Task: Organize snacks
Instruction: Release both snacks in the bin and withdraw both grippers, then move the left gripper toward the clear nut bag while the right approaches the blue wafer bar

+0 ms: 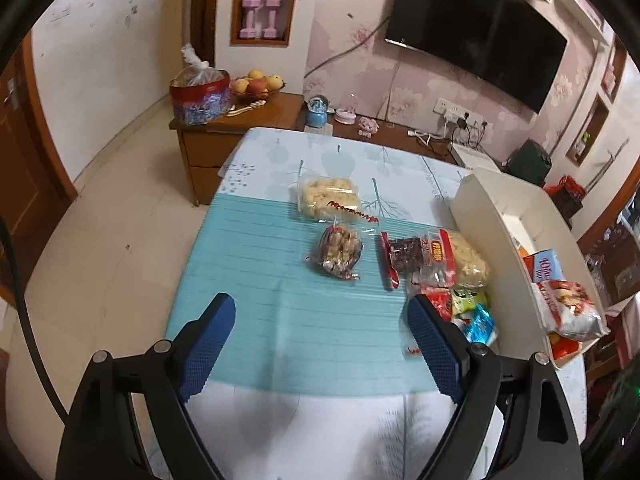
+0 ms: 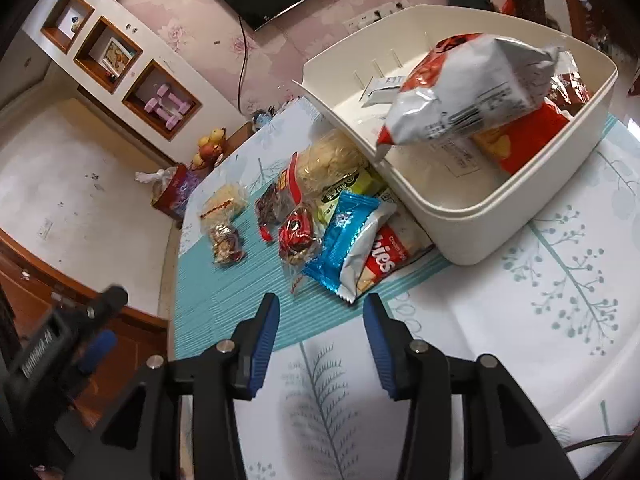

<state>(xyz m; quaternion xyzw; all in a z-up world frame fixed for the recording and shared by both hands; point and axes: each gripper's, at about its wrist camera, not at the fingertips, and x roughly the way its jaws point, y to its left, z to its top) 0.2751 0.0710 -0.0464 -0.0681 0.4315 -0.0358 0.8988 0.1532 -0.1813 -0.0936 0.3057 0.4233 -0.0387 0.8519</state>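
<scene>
Snacks half sorted: some already in the bin, the rest waiting on the mat beside it.

The left gripper (image 1: 322, 316) hangs wide and empty over the blue mat (image 1: 256, 280). The right gripper (image 2: 320, 312) stands partly apart, gripping nothing, aimed at the blue packet (image 2: 348, 228) in the pile just beside the cream bin (image 2: 480, 204), likely the next pick. A silver bag (image 2: 472, 92) leans on the bin's rim, seemingly dropped rather than laid flat.

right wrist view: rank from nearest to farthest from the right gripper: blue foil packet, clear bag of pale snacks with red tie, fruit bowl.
From the right gripper:
1. blue foil packet, just ahead on the teal mat.
2. clear bag of pale snacks, farther up the mat, left.
3. fruit bowl, off the table on the cabinet.
</scene>
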